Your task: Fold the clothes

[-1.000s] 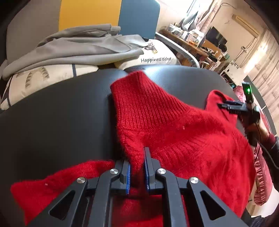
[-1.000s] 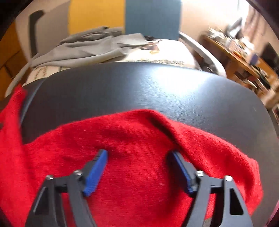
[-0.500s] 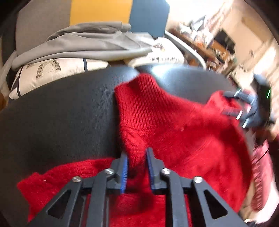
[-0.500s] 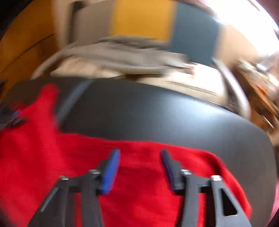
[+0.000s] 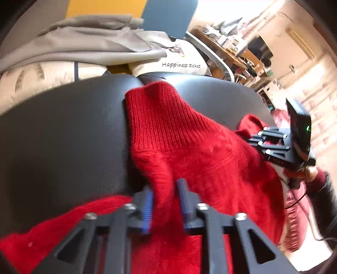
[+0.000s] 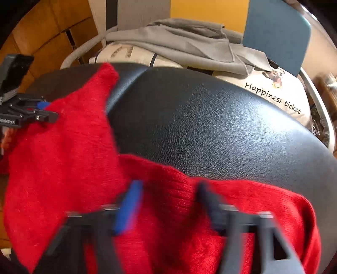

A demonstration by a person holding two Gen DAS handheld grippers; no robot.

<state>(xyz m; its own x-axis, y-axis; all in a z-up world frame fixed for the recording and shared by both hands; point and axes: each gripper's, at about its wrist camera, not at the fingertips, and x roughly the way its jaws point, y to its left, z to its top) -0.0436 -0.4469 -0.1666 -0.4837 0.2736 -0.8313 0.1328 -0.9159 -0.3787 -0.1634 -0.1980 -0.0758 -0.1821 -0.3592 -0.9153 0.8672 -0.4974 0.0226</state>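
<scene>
**Red sweater on the black leather seat, both grippers at its near edge**

A fuzzy red sweater (image 5: 189, 151) lies across the near part of a black leather surface (image 5: 63, 134), with its ribbed hem or cuff end pointing away toward the far edge. In the left wrist view the left gripper (image 5: 165, 202) sits low over the near part of the garment. A raised ridge of red knit stands between its two blue-padded fingers (image 5: 147, 208), and the gap between them is narrow. The pads are blurred, so I cannot tell whether they press on the fabric or stand just clear of it.

In the right wrist view the right gripper (image 6: 168, 202) hangs over the sweater's near edge with its fingers spread wide. Red cloth shows in the gap between them, and nothing is pinched. The fingers are blurred here as well. From the left wrist view the same tool appears at the sweater's far right corner, its tips touching or just beside the fabric.

Beyond the black surface, a grey garment (image 6: 189, 42) is heaped on a cream cushion (image 6: 280, 92) printed with "Happiness ticket". A blue chair back (image 6: 276, 35) rises behind them, beside a yellow panel (image 6: 206, 12)
</scene>
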